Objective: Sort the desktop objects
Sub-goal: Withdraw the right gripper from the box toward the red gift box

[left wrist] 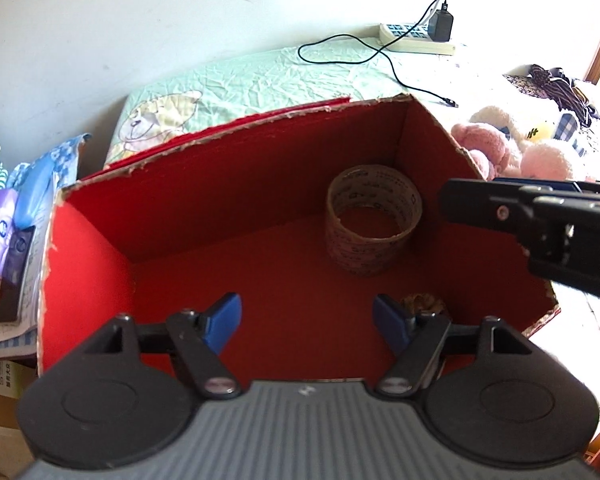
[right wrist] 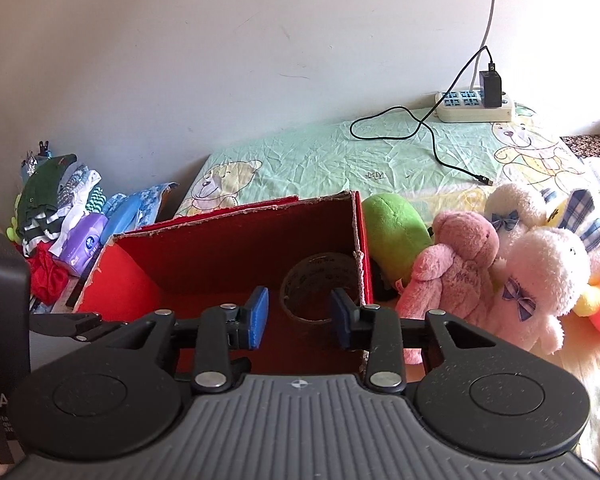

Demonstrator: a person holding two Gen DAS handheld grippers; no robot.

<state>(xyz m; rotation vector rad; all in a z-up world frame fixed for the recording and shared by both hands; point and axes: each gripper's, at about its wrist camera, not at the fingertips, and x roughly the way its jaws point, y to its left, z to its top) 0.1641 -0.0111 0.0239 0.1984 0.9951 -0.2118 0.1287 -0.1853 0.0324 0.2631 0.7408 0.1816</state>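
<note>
Both the left gripper (left wrist: 306,322) and the right gripper (right wrist: 299,317) hover with fingers spread, empty, above the red box (left wrist: 220,184); a tape roll (left wrist: 374,224) stands inside it.

Brown tape roll (left wrist: 374,226) stands on end inside red box (left wrist: 204,196).

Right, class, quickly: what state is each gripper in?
Left gripper: open, holding nothing, over the red box.
Right gripper: open, holding nothing.

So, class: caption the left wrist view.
Open left gripper over a red box holding a tape roll.
</note>
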